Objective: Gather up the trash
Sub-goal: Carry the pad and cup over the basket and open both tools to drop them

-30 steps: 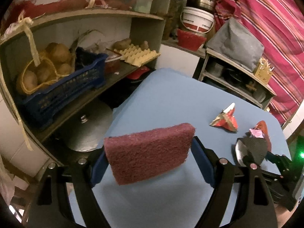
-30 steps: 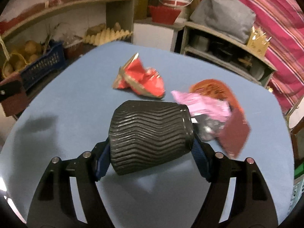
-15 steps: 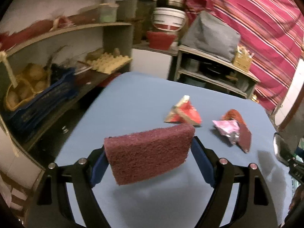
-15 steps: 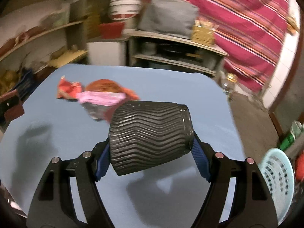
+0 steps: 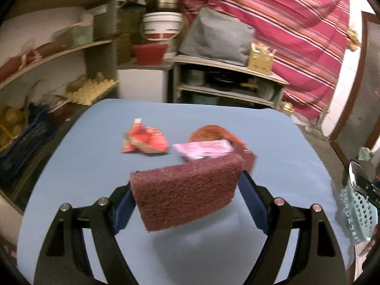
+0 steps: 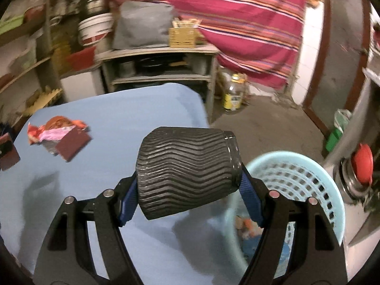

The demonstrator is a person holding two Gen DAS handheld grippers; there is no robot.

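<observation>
One black ribbed cup (image 6: 188, 174) — sideways

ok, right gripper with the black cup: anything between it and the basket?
Nothing visible. The right gripper holds the black cup over the blue table's right edge. The light blue basket sits just beyond, its mouth open, with only some trash at the bottom.

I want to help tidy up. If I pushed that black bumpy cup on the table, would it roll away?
Probably. The black ribbed cup looks round, so on its side it would likely roll, curving because one end is narrower. The ridges should make it grippy; the right tool holds it sideways without visible slipping. It seems stiff, showing no dents.
</observation>
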